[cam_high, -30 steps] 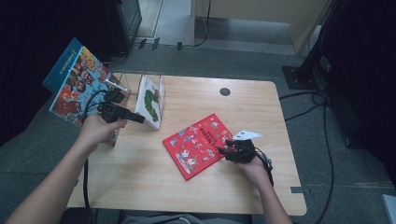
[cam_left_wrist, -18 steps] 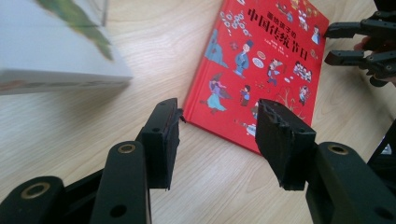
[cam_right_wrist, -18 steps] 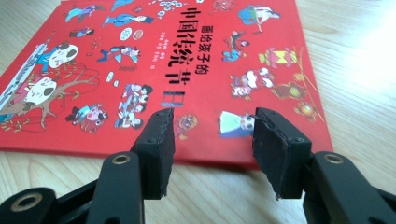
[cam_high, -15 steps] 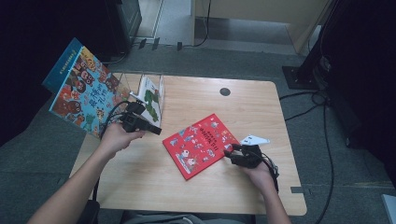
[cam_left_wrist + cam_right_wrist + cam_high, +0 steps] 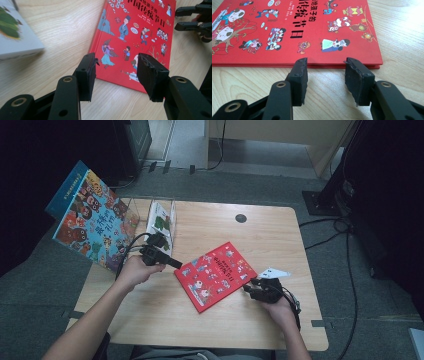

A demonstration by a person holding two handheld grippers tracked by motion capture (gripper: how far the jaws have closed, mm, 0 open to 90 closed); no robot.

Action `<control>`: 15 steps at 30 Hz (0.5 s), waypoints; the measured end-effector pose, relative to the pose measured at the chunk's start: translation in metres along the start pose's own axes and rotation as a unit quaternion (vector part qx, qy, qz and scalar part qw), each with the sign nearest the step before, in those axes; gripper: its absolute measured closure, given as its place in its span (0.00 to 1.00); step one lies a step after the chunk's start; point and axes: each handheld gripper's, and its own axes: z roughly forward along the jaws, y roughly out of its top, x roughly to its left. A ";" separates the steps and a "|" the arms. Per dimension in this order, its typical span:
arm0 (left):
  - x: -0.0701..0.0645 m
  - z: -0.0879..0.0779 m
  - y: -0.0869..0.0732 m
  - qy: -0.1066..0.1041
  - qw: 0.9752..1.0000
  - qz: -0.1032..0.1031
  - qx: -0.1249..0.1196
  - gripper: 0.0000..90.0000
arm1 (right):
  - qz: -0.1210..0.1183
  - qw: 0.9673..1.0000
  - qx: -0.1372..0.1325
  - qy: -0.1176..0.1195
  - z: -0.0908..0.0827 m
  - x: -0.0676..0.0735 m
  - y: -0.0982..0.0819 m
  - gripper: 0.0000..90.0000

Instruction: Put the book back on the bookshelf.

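The right gripper [image 5: 325, 75] sits low on the table, right at the near edge of the red picture book [image 5: 294, 30]. Its two black jaws stand apart and have just been closing a little. Nothing is between them yet; the tips look like they almost touch the book's edge. The book lies flat, straight ahead of these jaws. I think the next move is to slide in and pinch that edge, so this hand is the nearer one.

The left gripper [image 5: 116, 75] hangs over the book's other side, jaws apart and empty too.

In the high view, the red book [image 5: 215, 275] lies in the middle of the wooden table [image 5: 280, 235], turned slantwise, with its long side running between the two hands. It is thin, hard and shiny, with little cartoon people on the cover. The table is smooth, pale wood. A white and green book [image 5: 161, 222] stands in a clear rack at the back left.
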 end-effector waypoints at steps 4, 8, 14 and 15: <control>0.003 0.008 -0.002 0.015 1.000 0.007 0.005 0.56 | -0.002 1.000 -0.002 -0.004 0.000 -0.001 0.000 0.65; 0.004 0.012 -0.003 0.016 1.000 0.008 0.003 0.55 | -0.005 1.000 0.000 -0.016 0.000 -0.002 0.001 0.76; 0.001 0.013 0.000 -0.002 1.000 0.000 -0.006 0.57 | 0.002 1.000 0.000 -0.024 0.000 -0.006 0.001 0.88; 0.001 0.013 0.001 -0.003 1.000 -0.001 -0.005 0.57 | 0.004 1.000 0.000 -0.025 0.001 -0.006 0.002 0.88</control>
